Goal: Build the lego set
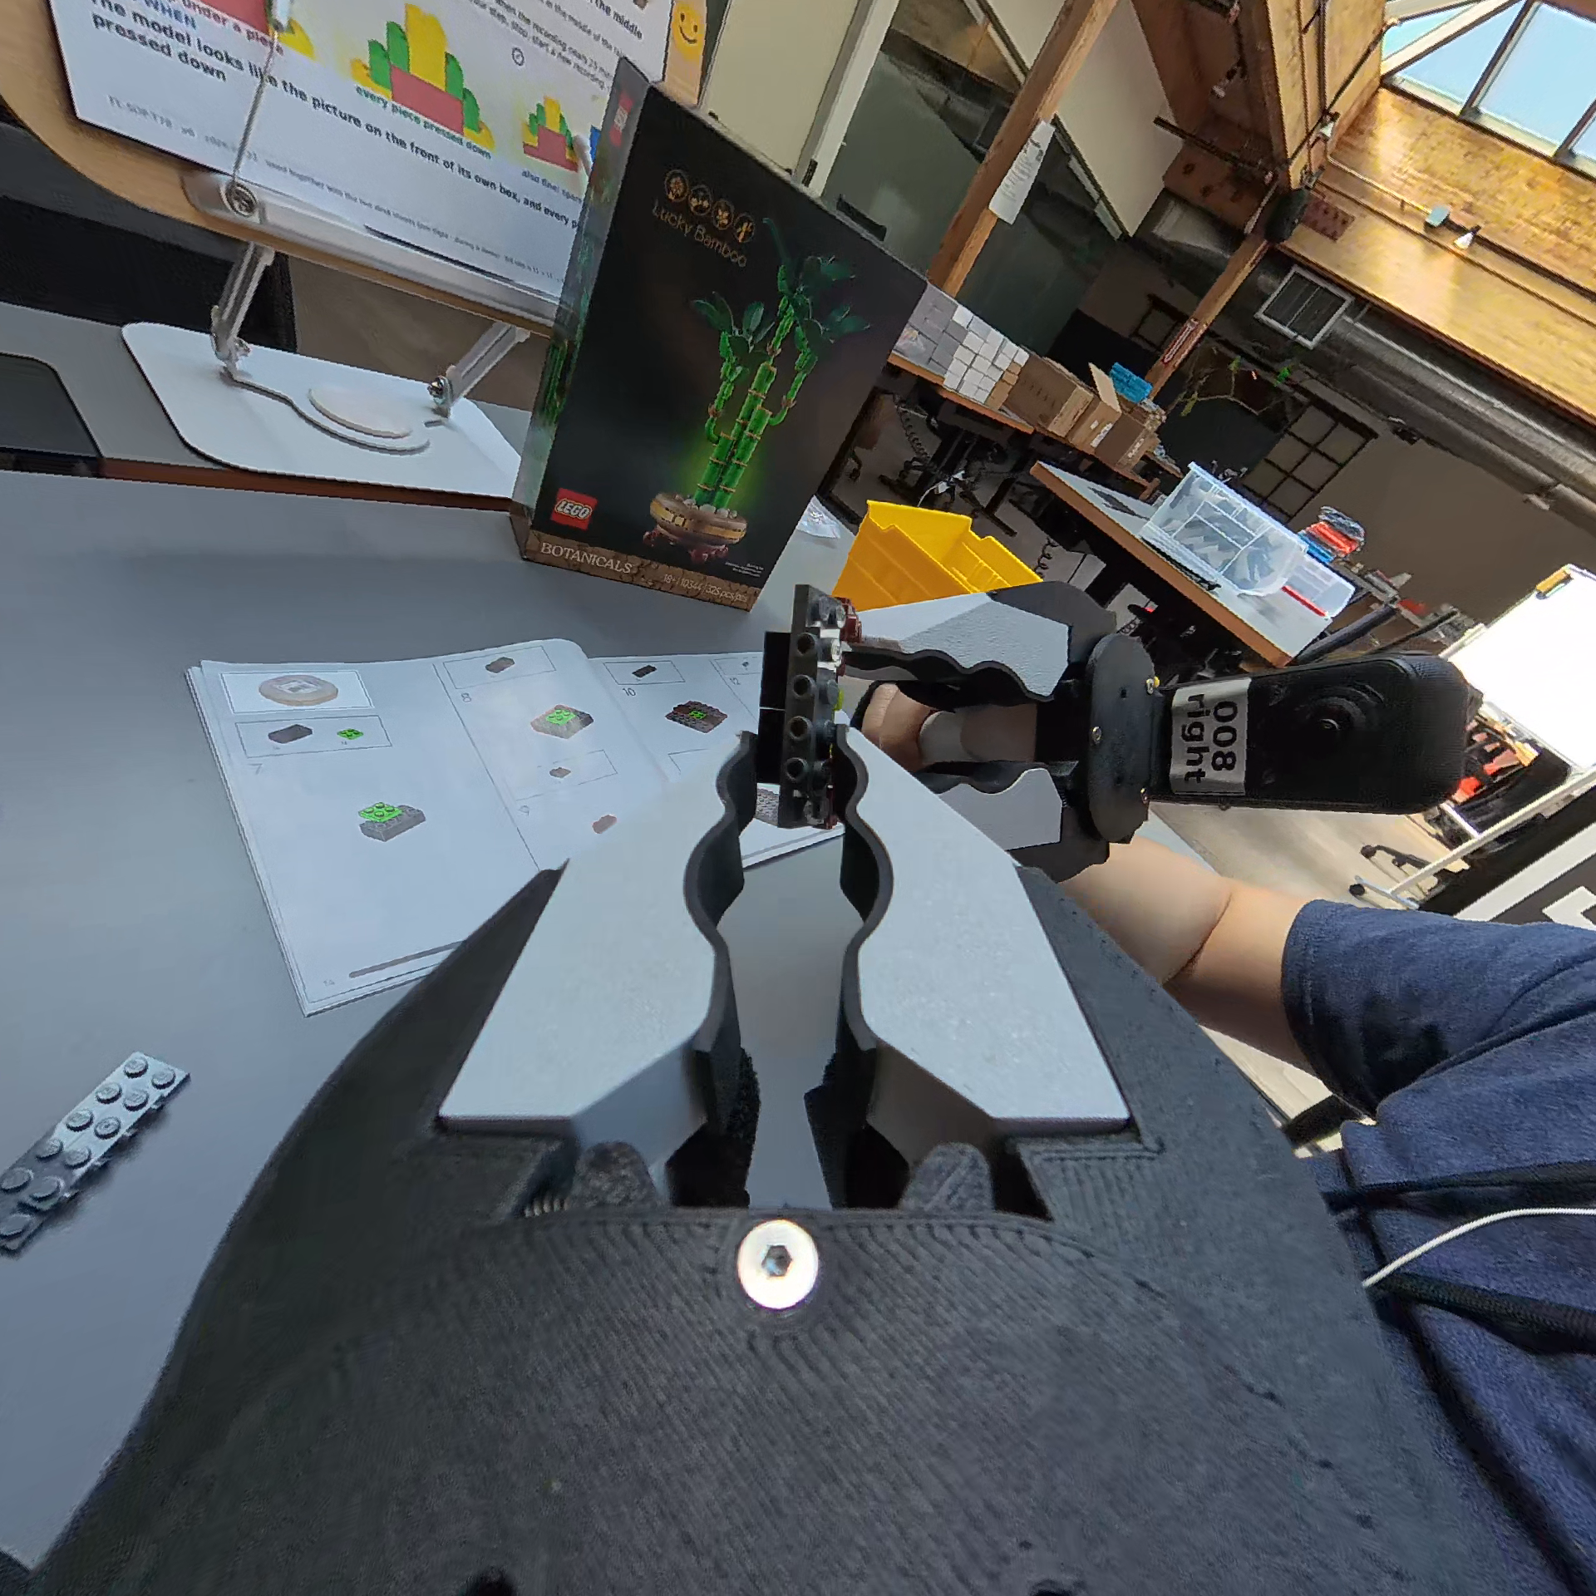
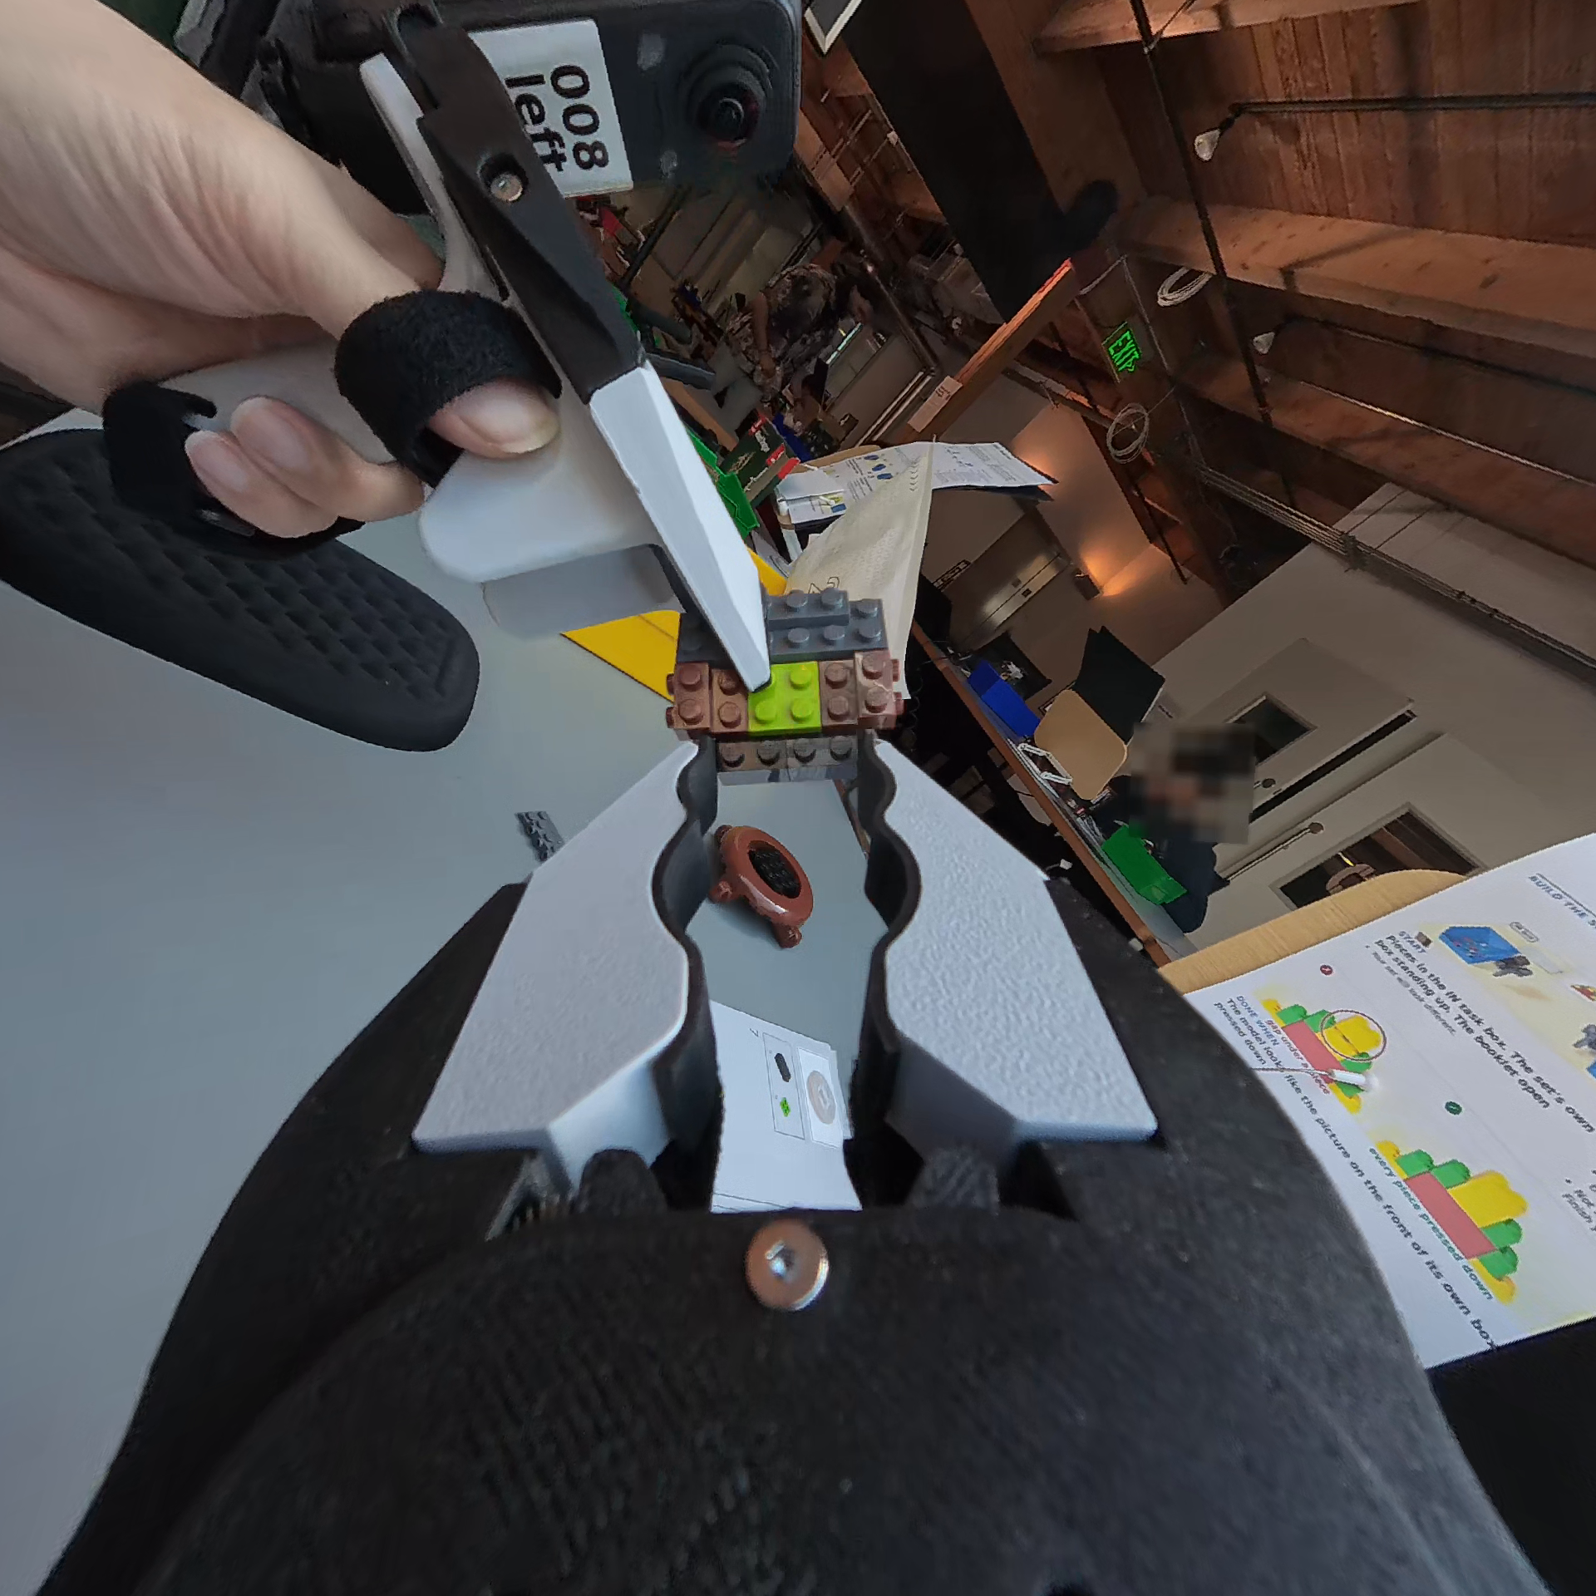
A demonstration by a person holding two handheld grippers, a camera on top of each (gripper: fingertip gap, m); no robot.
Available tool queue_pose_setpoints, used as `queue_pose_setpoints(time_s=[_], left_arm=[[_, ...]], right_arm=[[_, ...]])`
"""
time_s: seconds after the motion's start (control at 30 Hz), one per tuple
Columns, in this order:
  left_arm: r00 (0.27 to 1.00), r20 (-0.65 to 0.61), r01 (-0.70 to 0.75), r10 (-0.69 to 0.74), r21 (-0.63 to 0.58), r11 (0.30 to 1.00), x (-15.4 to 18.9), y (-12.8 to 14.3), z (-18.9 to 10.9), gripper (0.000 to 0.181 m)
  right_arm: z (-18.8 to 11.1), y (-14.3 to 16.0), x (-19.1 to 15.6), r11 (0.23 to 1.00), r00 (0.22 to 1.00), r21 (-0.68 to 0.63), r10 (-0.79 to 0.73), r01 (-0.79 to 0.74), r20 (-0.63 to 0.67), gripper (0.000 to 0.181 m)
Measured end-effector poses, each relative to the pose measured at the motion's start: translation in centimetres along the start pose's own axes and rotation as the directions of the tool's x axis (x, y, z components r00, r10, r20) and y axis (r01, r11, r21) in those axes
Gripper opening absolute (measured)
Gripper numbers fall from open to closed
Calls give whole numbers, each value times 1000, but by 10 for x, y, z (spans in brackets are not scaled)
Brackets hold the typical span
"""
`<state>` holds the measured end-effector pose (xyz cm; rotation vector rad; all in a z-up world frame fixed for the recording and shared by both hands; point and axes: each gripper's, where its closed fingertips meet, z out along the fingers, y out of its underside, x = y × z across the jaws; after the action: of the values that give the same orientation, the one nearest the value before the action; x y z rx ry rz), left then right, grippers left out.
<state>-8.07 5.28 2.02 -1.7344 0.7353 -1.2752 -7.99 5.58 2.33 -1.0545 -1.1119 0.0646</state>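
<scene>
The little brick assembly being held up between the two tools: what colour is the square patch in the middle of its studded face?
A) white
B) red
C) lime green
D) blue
C: in the right wrist view the brick assembly shows a lime green patch flanked by brown bricks, with grey bricks above.

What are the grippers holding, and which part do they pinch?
Both pinch the small lego block. The right gripper clamps its bottom edge; the left gripper squeezes its studded face and back.
</scene>
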Motion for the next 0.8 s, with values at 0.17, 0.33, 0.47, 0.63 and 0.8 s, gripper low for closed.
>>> queue_pose_setpoints(time_s=[0.17, 0.33, 0.47, 0.63, 0.8], left_arm=[[998, -17, -55, 56, 25, 998, 10, -9, 1, 15], [998, -38, -42, 45, 58, 997, 16, -15, 2, 16], [999, -43, -12, 16, 78, 997, 18, -21, 4, 16], [996, -2, -84, 84, 61, 995, 26, -29, 7, 16], [988, 50, -150, 149, 17, 989, 36, -38, 14, 17]], right_arm=[[-6, -10, 8, 999, 999, 47, -24, 26, -46, 31], [-8, -15, 14, 998, 995, 44, -48, 52, -86, 32], [-9, -17, 19, 998, 993, 49, -21, 27, -116, 31], [-14, -23, 28, 996, 987, 88, 34, -21, -157, 31], [-22, -29, 39, 992, 976, 123, 64, -38, -210, 31]])
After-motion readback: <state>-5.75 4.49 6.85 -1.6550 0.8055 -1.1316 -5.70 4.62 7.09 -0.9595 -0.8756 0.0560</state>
